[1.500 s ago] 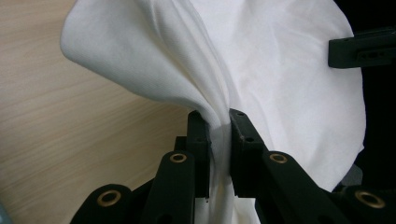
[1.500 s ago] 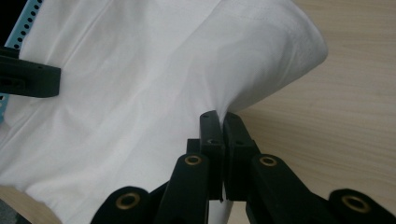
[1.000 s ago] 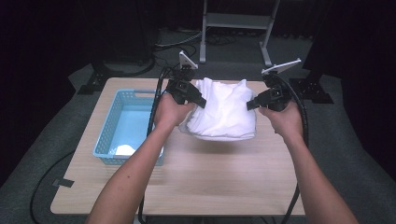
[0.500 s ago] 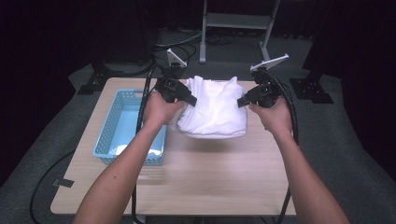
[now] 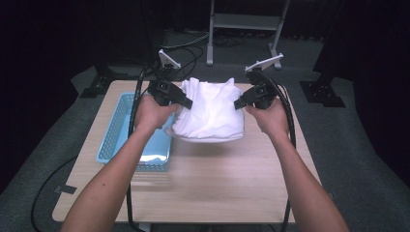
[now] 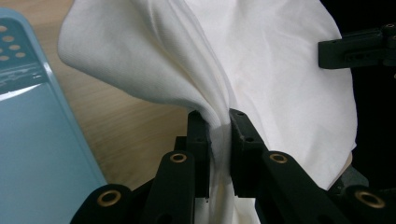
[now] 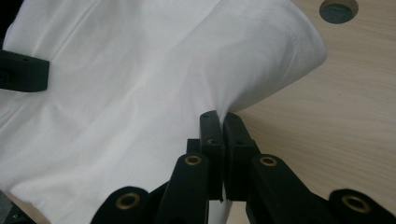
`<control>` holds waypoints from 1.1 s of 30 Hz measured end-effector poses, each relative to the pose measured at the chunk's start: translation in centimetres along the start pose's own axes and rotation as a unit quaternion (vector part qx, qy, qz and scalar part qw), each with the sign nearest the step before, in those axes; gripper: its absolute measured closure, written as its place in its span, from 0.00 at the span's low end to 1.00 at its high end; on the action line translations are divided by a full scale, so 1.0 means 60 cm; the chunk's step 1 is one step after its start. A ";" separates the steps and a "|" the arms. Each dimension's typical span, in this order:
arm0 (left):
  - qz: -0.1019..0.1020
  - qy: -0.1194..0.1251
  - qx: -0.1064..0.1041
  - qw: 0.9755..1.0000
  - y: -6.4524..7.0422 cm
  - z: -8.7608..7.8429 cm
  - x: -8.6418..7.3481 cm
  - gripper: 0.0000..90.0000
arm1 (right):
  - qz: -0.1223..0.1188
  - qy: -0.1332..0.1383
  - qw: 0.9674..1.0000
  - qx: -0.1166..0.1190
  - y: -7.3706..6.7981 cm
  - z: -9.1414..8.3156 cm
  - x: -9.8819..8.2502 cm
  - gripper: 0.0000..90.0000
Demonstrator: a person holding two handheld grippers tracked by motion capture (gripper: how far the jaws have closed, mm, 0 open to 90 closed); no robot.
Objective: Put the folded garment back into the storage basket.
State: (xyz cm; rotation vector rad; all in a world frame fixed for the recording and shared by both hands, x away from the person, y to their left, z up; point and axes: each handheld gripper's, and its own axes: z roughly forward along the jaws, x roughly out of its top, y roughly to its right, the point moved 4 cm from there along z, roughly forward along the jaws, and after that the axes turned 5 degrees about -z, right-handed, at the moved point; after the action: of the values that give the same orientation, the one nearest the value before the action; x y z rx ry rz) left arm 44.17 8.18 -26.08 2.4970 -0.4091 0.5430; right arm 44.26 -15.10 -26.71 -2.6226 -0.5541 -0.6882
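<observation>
A white cloth (image 5: 210, 113) hangs stretched between my two grippers above the far half of the wooden table (image 5: 208, 188). My left gripper (image 5: 186, 104) is shut on the cloth's left edge; in the left gripper view the cloth (image 6: 261, 70) bunches into the left gripper (image 6: 218, 122). My right gripper (image 5: 238, 104) is shut on the cloth's right edge, and in the right gripper view a fold of the cloth (image 7: 140, 84) is pinched in the right gripper (image 7: 220, 120). The cloth's lower edge sags toward the tabletop.
A light blue plastic basket (image 5: 116, 130) sits on the table's left side with something white (image 5: 153, 158) at its near end. Cables trail from both grippers. A metal stand (image 5: 244, 21) and dark floor lie beyond the table. A round hole (image 7: 338, 10) marks the tabletop.
Both grippers have carried the cloth leftward and a little farther from the person, keeping it stretched between them. The cloth now overlaps the basket's right rim.
</observation>
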 end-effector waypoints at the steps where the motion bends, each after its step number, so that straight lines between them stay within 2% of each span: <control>1: 0.000 0.000 0.000 1.000 0.000 0.000 0.000 0.90 | -0.001 -0.001 1.000 0.000 -0.002 0.002 0.001 0.99; 8: -0.004 0.004 0.004 1.000 -0.016 -0.014 -0.004 0.90 | -0.006 0.000 1.000 0.003 -0.015 0.010 0.009 0.99; 33: -0.018 0.011 0.019 1.000 -0.086 -0.063 -0.023 0.90 | -0.040 -0.011 0.999 0.010 -0.090 0.056 0.047 0.99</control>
State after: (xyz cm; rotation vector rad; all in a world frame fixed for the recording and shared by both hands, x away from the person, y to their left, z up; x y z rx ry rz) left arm 43.91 14.73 -26.13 2.5269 -0.3470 0.5685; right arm 45.33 -8.23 -26.61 -2.6031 -0.6715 -0.6759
